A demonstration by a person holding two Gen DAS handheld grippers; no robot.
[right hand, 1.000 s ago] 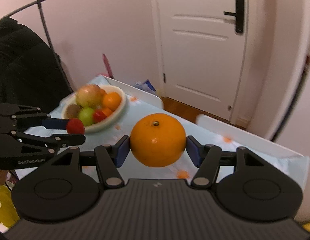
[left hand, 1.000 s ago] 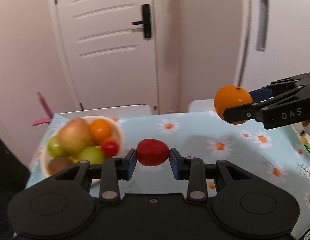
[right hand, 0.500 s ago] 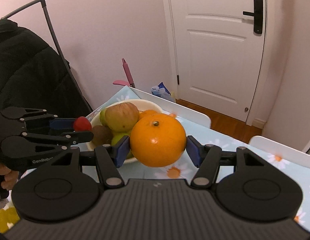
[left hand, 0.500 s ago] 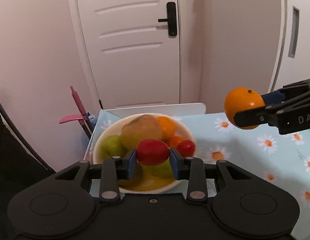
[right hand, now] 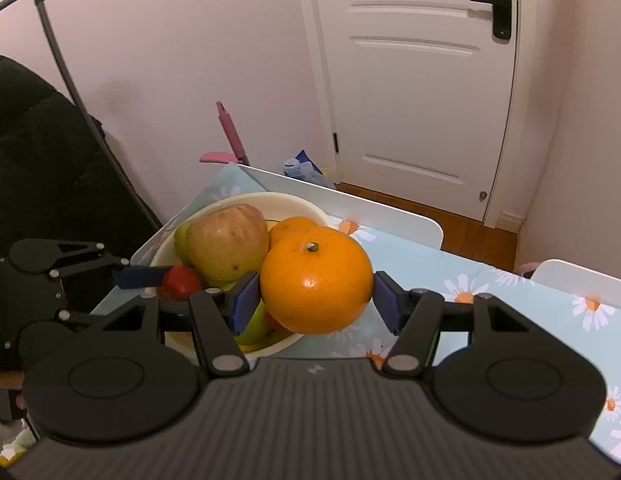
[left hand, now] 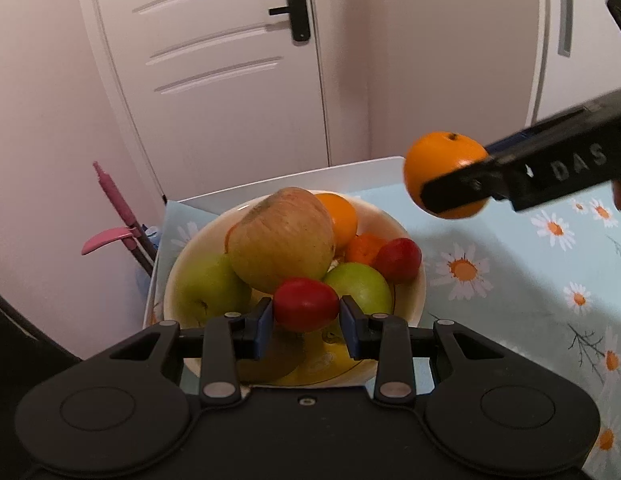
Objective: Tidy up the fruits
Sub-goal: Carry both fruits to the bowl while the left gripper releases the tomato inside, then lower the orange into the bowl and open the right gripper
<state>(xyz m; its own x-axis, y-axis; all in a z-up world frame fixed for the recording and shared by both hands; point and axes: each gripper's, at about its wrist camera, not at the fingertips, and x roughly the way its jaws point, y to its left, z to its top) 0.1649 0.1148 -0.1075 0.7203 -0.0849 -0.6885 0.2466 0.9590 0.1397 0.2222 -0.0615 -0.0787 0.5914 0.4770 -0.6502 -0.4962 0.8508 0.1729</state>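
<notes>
My left gripper [left hand: 306, 322] is shut on a small red fruit [left hand: 305, 309] and hangs over the near part of a cream bowl [left hand: 406, 236]. The bowl holds a large yellowish apple [left hand: 282, 238], two green apples [left hand: 208, 286], oranges [left hand: 342, 216] and another red fruit [left hand: 399, 254]. My right gripper [right hand: 316, 294] is shut on a big orange [right hand: 316, 280], just right of the bowl [right hand: 294, 204]. In the left wrist view that orange [left hand: 444, 160] hangs above the bowl's right rim. In the right wrist view the left gripper [right hand: 178, 280] and its red fruit [right hand: 181, 281] sit over the bowl's left side.
The table wears a light-blue cloth with daisies [left hand: 510, 280]; its far white edge [left hand: 294, 184] lies just behind the bowl. A pink-handled tool [left hand: 114, 208] leans at the table's left corner. A white door [left hand: 214, 60] stands behind, and a dark coat on a rack [right hand: 38, 148] at left.
Both grippers have travelled left toward the bowl and sunk a little, each keeping its fruit. The bowl now lies directly under the left gripper, and the orange is at its right rim.
</notes>
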